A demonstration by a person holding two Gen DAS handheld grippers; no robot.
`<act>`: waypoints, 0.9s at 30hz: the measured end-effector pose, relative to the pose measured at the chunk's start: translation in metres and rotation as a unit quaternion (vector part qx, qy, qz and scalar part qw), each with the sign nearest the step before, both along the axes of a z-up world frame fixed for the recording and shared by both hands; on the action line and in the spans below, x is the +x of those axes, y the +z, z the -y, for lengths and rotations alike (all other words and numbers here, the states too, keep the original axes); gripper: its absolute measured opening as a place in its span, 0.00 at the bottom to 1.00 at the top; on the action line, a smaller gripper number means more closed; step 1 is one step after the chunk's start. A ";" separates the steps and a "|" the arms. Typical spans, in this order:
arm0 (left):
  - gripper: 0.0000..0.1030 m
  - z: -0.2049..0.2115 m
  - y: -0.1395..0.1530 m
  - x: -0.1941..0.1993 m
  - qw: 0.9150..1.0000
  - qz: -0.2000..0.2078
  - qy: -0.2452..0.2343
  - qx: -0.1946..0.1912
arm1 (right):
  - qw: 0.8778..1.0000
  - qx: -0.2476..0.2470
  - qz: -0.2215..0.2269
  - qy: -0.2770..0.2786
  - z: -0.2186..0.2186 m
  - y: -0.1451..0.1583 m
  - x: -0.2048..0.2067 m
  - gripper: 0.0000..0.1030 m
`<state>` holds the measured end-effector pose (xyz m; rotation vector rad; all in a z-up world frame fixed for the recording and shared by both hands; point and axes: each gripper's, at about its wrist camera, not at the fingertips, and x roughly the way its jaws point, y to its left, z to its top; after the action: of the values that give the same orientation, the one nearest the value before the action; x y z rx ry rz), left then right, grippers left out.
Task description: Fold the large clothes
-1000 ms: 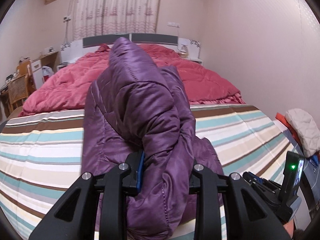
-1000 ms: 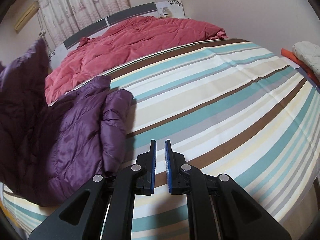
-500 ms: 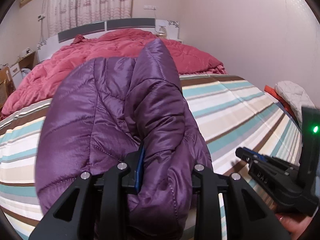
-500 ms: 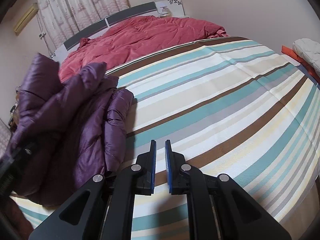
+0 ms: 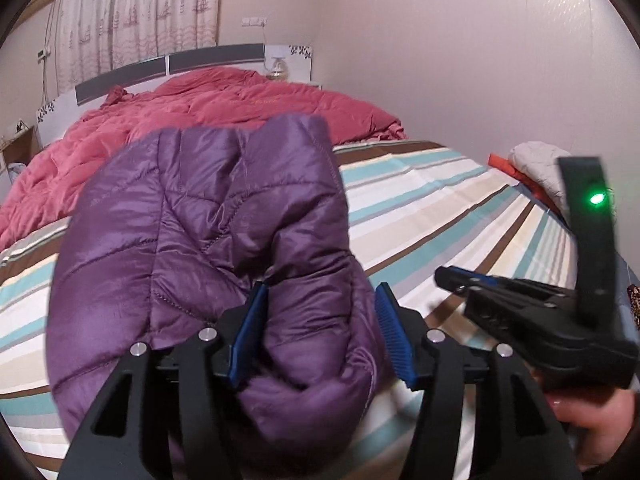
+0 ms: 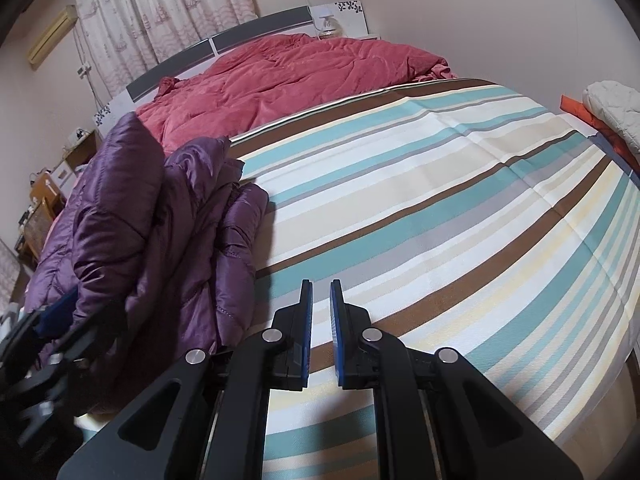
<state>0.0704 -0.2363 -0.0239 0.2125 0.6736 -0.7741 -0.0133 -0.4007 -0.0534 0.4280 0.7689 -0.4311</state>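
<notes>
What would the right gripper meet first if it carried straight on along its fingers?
Most likely the striped bedsheet: the right gripper, shut and empty, points down at bare sheet. The purple jacket lies off to its left, outside that line.

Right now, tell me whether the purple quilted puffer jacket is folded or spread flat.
Folded: the purple quilted puffer jacket lies doubled over in a bunched heap on the striped bedsheet, not flat.

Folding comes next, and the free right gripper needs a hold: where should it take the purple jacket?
Probably the jacket's near right edge, a padded roll beside the right gripper. Come from the striped sheet side: that edge faces it, thin enough to pinch.
</notes>
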 end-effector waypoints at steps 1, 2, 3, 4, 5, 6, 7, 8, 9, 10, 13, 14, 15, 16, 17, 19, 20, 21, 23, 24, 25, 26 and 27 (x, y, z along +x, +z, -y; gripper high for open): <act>0.54 -0.003 0.005 -0.005 1.000 0.002 -0.002 -0.002 | 1.000 -0.002 0.000 0.001 -0.001 0.001 -0.001 0.09; 0.54 -0.005 0.009 -0.007 1.000 0.004 -0.002 -0.004 | 1.000 -0.004 0.000 0.002 -0.002 0.003 -0.002 0.09; 0.54 -0.009 0.014 -0.012 1.000 0.007 -0.001 -0.008 | 1.000 -0.006 0.000 0.003 -0.003 0.005 -0.002 0.09; 0.54 -0.015 0.020 -0.017 1.000 0.009 0.002 -0.016 | 1.000 -0.009 0.001 0.004 -0.004 0.006 -0.003 0.09; 0.54 -0.023 0.025 -0.021 1.000 0.010 0.005 -0.025 | 1.000 -0.011 0.000 0.005 -0.005 0.008 -0.003 0.09; 0.54 -0.032 0.031 -0.024 0.999 0.013 0.011 -0.035 | 1.000 -0.011 0.000 0.006 -0.005 0.009 -0.004 0.09; 0.54 -0.038 0.034 -0.025 0.999 0.017 0.016 -0.040 | 1.000 -0.012 0.001 0.007 -0.006 0.010 -0.004 0.09; 0.54 -0.049 0.039 -0.027 0.998 0.026 0.027 -0.046 | 1.000 -0.013 0.001 0.008 -0.007 0.012 -0.005 0.09; 0.54 -0.060 0.042 -0.026 0.997 0.035 0.039 -0.051 | 1.000 -0.015 0.004 0.009 -0.008 0.014 -0.006 0.09; 0.54 -0.069 0.043 -0.024 0.996 0.044 0.051 -0.055 | 1.000 -0.016 0.006 0.009 -0.009 0.017 -0.007 0.09; 0.54 -0.104 0.039 0.004 0.989 0.049 0.127 -0.053 | 1.000 -0.014 0.017 0.014 -0.012 0.025 -0.006 0.09; 0.54 -0.112 0.035 0.014 0.987 0.041 0.145 -0.051 | 1.000 -0.014 0.021 0.017 -0.014 0.029 -0.005 0.09; 0.54 -0.119 0.029 0.025 0.985 0.034 0.164 -0.044 | 0.999 -0.014 0.026 0.021 -0.016 0.033 -0.003 0.09; 0.52 -0.123 0.024 0.038 0.984 0.028 0.175 -0.034 | 0.999 -0.014 0.033 0.028 -0.019 0.038 0.000 0.09; 0.52 -0.123 0.015 0.048 0.985 0.016 0.173 -0.017 | 0.998 -0.014 0.040 0.035 -0.023 0.044 0.003 0.09; 0.51 -0.114 0.005 0.052 0.989 0.026 0.148 0.013 | 0.997 -0.012 0.051 0.055 -0.030 0.054 0.014 0.09; 0.51 -0.105 0.002 0.048 0.988 0.050 0.140 0.035 | 0.996 -0.011 0.059 0.066 -0.034 0.060 0.021 0.09; 0.50 -0.098 0.000 0.047 0.988 0.058 0.131 0.048 | 0.995 -0.013 0.064 0.074 -0.039 0.065 0.027 0.09; 0.50 -0.089 -0.001 0.047 0.989 0.053 0.126 0.053 | 0.992 -0.019 0.073 0.097 -0.051 0.073 0.044 0.09; 0.50 -0.088 -0.001 0.047 0.989 0.050 0.126 0.052 | 0.991 -0.023 0.077 0.109 -0.057 0.077 0.052 0.09; 0.50 -0.085 -0.001 0.047 0.990 0.046 0.126 0.051 | 0.989 -0.026 0.080 0.119 -0.062 0.078 0.059 0.09; 0.49 -0.083 -0.001 0.048 0.990 0.045 0.126 0.051 | 0.987 -0.028 0.078 0.135 -0.069 0.078 0.072 0.09; 0.50 -0.080 -0.001 0.050 0.990 0.045 0.126 0.052 | 0.987 -0.028 0.073 0.141 -0.072 0.076 0.079 0.09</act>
<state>0.1203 -0.1565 -0.0250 0.2505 0.6418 -0.4840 0.0658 -0.3285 0.0229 0.2887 0.6612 -0.1551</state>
